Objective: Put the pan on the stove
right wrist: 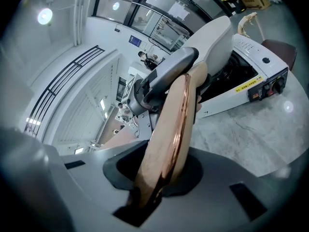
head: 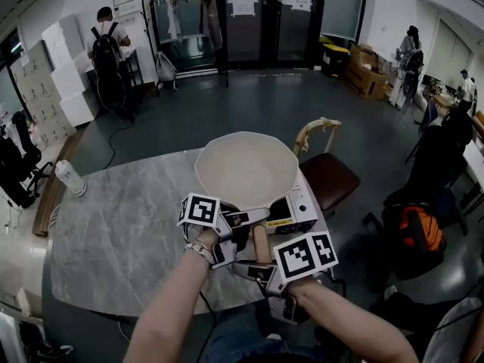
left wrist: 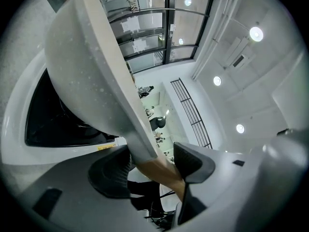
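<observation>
A white pan point(head: 246, 169) hangs tilted just over the white portable stove point(head: 299, 214), which stands at the marble table's right edge. Its wooden handle point(head: 260, 244) points toward me. My left gripper point(head: 246, 221) is shut on the handle's neck, right behind the bowl; in the left gripper view the pan point(left wrist: 91, 66) fills the upper left, with the stove's black top point(left wrist: 58, 124) under it. My right gripper point(head: 261, 267) is shut on the handle's near end. In the right gripper view the handle point(right wrist: 169, 139) runs up from between the pads toward the pan point(right wrist: 212, 42) and stove point(right wrist: 251, 76).
The grey marble table point(head: 113, 225) carries a clear bottle point(head: 72, 178) at its far left corner. A brown chair point(head: 329, 176) stands just right of the stove. An orange backpack point(head: 420, 229) lies on the floor to the right. People stand far off.
</observation>
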Available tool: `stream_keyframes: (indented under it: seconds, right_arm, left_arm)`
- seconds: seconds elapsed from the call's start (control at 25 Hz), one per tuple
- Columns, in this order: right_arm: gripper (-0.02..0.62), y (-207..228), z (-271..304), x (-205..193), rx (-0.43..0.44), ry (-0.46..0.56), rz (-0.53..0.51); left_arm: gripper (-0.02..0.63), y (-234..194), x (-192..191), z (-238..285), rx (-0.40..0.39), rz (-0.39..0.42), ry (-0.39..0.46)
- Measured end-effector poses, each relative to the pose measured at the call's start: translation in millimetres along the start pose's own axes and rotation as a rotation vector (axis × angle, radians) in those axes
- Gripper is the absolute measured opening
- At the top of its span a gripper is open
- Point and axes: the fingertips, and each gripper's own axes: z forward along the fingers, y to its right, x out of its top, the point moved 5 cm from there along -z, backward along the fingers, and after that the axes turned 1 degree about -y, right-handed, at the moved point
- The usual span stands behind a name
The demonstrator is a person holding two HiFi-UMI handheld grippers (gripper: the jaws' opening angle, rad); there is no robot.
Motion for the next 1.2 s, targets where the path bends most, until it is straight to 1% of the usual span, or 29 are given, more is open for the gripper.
stream_keyframes:
  seconds: [0.24, 0.48, 0.6, 0.84, 1.08, 1.12, 1.2]
  right_arm:
    - [0.081, 12.9, 3.8, -7.7, -0.040, 0.011, 0.005]
    - [0.074, 29.4, 5.8, -14.0, -0.098, 0.014, -0.021]
    - [0.074, 30.1, 6.6, -14.9, -0.092, 0.016, -0.018]
    - [0.072, 36.1, 5.6, -12.4, -0.085, 0.026, -0.020]
    - [0.072, 35.4, 5.9, -11.5, -0.082, 0.033, -0.016]
    - [0.072, 35.4, 5.9, -11.0, -0.080, 0.033, -0.015]
    - [0.072, 35.7, 5.7, -10.5, -0.078, 0.031, -0.013]
  left_arm:
    - [0.282, -5.8, -5.0, 1.6, 0.020, 0.013, -0.020]
    - [0.275, -12.9, -9.6, 6.5, 0.035, 0.023, -0.035]
    - [0.273, -13.3, -10.4, 5.8, 0.038, 0.021, -0.030]
    - [0.268, -17.2, -9.1, 7.5, 0.039, 0.007, 0.012]
    - [0.270, -14.8, -9.0, 7.4, 0.043, 0.034, 0.007]
    - [0.276, -13.6, -8.9, 7.8, 0.045, 0.039, 0.004]
    - [0.308, -11.0, -8.7, 8.7, 0.041, 0.042, 0.000]
